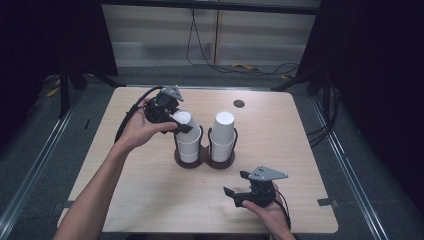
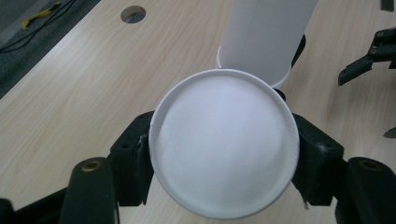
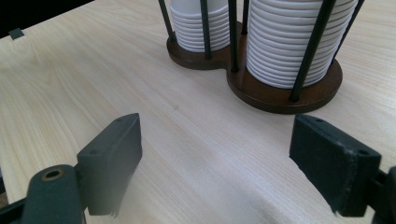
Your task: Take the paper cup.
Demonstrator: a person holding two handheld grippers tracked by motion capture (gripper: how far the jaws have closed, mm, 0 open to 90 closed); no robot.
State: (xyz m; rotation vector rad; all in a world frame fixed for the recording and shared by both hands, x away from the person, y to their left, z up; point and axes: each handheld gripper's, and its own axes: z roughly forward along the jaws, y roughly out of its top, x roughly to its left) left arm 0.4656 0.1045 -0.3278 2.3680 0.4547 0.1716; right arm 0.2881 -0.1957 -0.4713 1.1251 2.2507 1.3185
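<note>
Top cup gripped at the left stack; lift-off not yet done.

The left hand-held gripper (image 1: 184,128) was pinched on the top paper cup (image 1: 186,121) of the left stack (image 1: 188,145), one jaw on each side of the cup wall, seen bottom-on in the left gripper view (image 2: 224,151). That cup appeared tilted but sat at the stack's top, inside the dark wooden two-post cup holder (image 1: 204,162) at mid-tabletop (image 1: 150,200). The right stack (image 1: 222,135) stood just beside it, untouched. The right hand-held gripper (image 1: 239,192) rested near the front edge, jaws spread wide and empty, well apart from the holder. Judged: grasp complete; separating, lifting clear and placing the cup remained.
</note>
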